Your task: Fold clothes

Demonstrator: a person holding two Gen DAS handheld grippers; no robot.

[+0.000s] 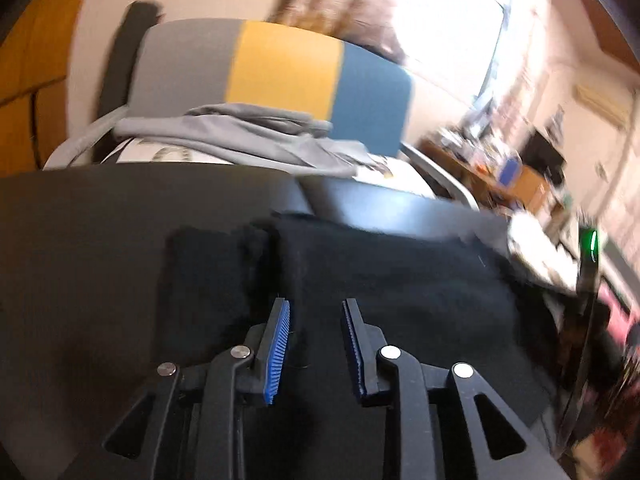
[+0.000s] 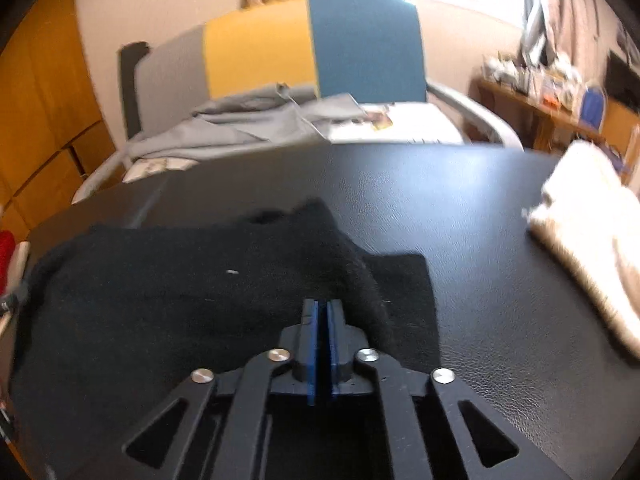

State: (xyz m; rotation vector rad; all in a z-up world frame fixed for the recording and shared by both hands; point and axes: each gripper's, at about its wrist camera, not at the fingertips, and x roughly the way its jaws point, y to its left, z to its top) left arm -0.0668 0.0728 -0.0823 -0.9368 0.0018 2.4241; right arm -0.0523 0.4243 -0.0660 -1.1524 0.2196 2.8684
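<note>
Black garment [image 2: 200, 292] lies on the dark bench [image 2: 480, 240], spread over the near part of it, with a raised fold of cloth running from the near edge toward the chair beyond the bench.

Right claw [image 2: 322, 312]: blue pads pressed together, pinching that raised ridge of the black garment. Judged reason: a pinch on a lifted edge lets the layer be carried over to make a fold, while the flat rectangle of cloth under it stays put on the bench.

Left claw [image 1: 316, 308]: fingers spread, blue pads apart, over the same garment [image 1: 400, 288] with cloth between and beneath them. Cannot tell if the pads touch the cloth; nothing is gripped. Judged: poised to take a second hold, or just let go. The view is motion-blurred.

Orientation: long axis of the garment seems to run across the bench, side to side as seen from the claws; the pinched ridge runs crosswise to that, pointing at the chair [image 2: 312, 48]. Which end is collar or hem I cannot tell.

Cream cloth [image 2: 592, 232] sits on the bench well apart from the black garment, to its right. Grey clothing [image 2: 248, 120] lies heaped on the chair seat.
</note>
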